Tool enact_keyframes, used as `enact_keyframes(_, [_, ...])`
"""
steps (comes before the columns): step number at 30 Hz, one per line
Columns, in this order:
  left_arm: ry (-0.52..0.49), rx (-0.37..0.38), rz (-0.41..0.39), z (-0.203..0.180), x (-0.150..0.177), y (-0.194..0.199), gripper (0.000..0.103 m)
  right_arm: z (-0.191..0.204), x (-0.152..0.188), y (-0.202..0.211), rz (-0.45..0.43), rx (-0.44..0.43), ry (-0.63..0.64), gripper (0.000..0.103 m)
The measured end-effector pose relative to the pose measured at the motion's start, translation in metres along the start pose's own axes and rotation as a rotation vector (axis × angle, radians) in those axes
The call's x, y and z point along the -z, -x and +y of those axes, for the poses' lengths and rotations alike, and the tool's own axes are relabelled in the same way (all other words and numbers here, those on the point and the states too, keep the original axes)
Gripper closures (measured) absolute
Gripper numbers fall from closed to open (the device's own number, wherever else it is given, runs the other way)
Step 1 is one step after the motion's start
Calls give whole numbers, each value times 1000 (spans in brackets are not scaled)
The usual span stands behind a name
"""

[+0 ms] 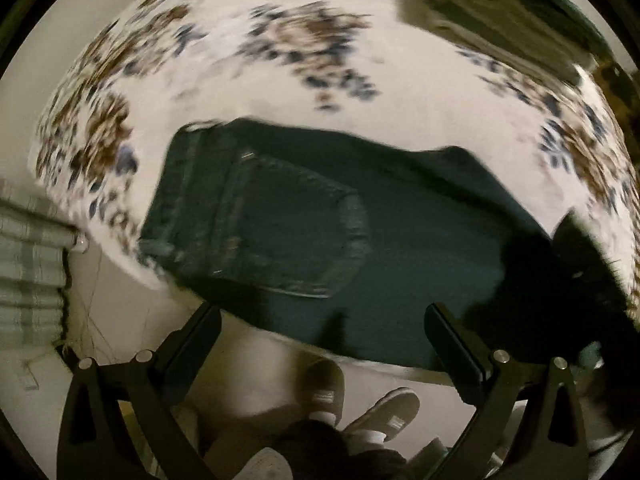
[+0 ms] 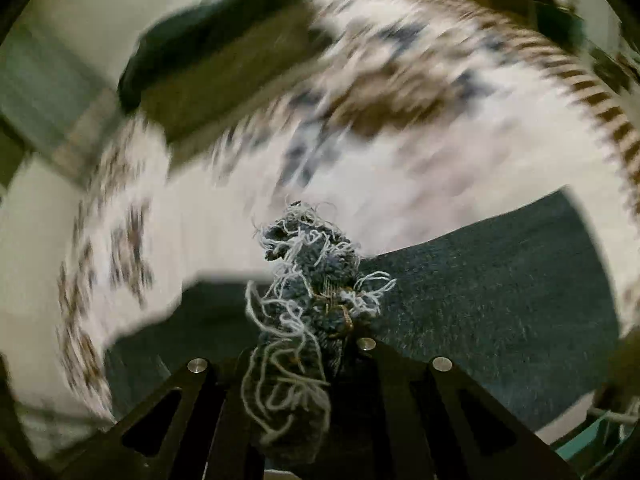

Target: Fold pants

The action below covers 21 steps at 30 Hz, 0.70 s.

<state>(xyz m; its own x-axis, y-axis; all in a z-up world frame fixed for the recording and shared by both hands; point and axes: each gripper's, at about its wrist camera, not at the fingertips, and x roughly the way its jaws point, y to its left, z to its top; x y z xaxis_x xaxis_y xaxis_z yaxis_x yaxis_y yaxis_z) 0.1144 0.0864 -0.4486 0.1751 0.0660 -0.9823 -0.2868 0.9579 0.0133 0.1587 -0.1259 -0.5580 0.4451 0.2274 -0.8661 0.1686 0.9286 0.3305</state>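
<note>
Right gripper point(image 2: 308, 344) is clamped on the frayed hem end of the dark blue denim pants point(image 2: 480, 292), loose pale threads spilling out around its fingers. Left gripper point(image 1: 320, 320) stands wide open and empty, hovering over the near edge of the pants by the back pocket point(image 1: 288, 232). They lie flat on a white cloth with a brown and blue flower print point(image 1: 280, 40) — whether bed or bench I cannot tell. To fold well, I judge, carry the hem straight toward the waistband, keeping the leg edges aligned — the free gripper could pin the fold line.
</note>
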Motion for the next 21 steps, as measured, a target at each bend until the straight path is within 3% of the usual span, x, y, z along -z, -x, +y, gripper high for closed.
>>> enact_keyframes(2, [28,-5,2,15,0,-4,0,22,18,-22,30,36,65,96])
enact_keyframes(5, [54,-5,2,25,-2,-9,0,36,34,-59,190,54,53,81])
enact_keyframes(7, [73,16,9,25,-5,-10,0,39,36,-58,243,-71,22,54])
enact_keyframes(9, [77,42,11,20,-9,-10,0,35,36,-47,311,-244,-27,44])
enact_keyframes(11, [57,71,12,5,-15,-9,0,15,34,-24,306,-278,-88,41])
enact_keyframes(15, [-27,133,43,-42,-22,-19,0,-56,34,26,241,-113,-157,37])
enact_keyframes(21, [-131,160,156,-117,-18,-70,3,-151,45,56,252,85,-272,37])
